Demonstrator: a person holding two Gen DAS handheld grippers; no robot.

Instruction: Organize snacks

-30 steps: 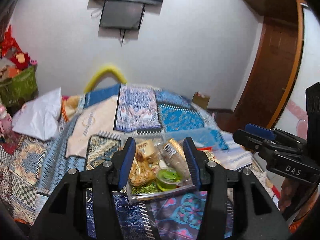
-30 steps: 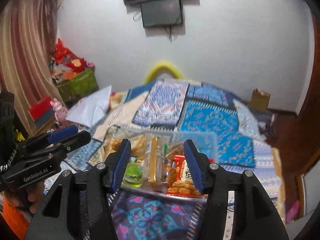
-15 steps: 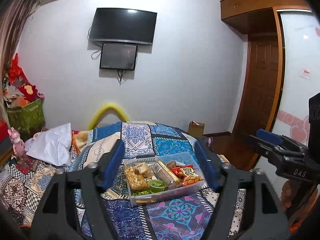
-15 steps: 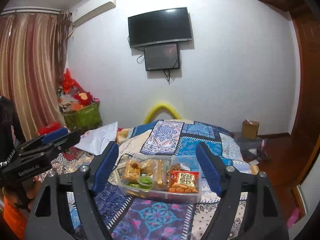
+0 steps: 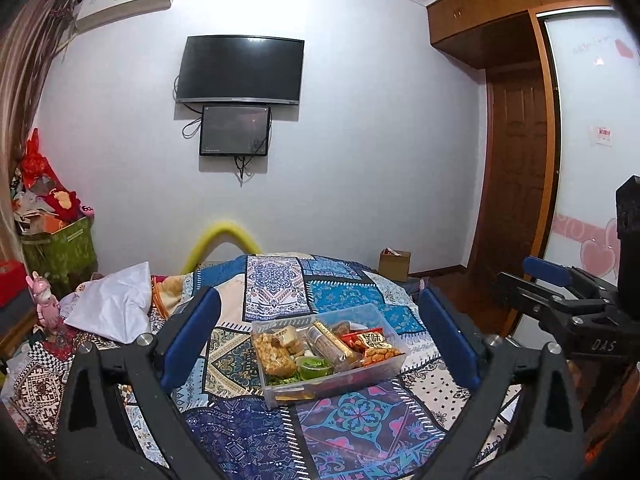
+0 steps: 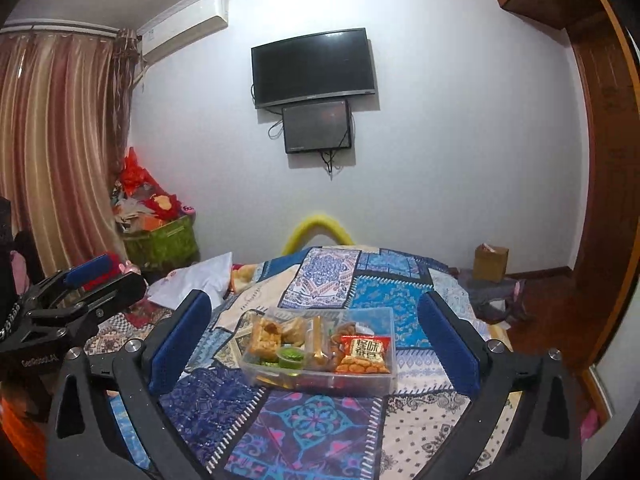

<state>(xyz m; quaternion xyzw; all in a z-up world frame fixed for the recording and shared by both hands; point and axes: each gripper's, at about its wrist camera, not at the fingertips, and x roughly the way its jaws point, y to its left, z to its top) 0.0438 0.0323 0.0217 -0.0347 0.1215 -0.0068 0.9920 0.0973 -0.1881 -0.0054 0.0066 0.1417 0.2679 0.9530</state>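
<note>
A clear plastic box (image 5: 340, 384) (image 6: 320, 384) lies on the patchwork quilt, some way ahead of both grippers. In it are a red-orange snack packet (image 5: 374, 346) (image 6: 364, 354), a green jelly cup (image 5: 314, 366) (image 6: 291, 356), a puffed-grain block (image 5: 272, 354) (image 6: 264, 340) and a long wrapped bar (image 5: 328, 344) (image 6: 316, 340). My left gripper (image 5: 318, 300) has its jaws opening wide, with nothing between the blue pads. My right gripper (image 6: 314, 300) is likewise opening and holds nothing. Each gripper also shows at the edge of the other's view.
The quilt (image 5: 340, 420) covers a bed. A white bag (image 5: 116, 304) lies at its left, with a green basket (image 6: 160, 244) of clutter beyond. Behind the bed rises a yellow foam arch (image 6: 320, 222). A cardboard box (image 6: 490, 262) sits on the wooden floor near the door (image 5: 516, 184).
Both grippers have drawn back and up from the box, which stays on the quilt, and both pairs of jaws have spread from narrow to wide.
</note>
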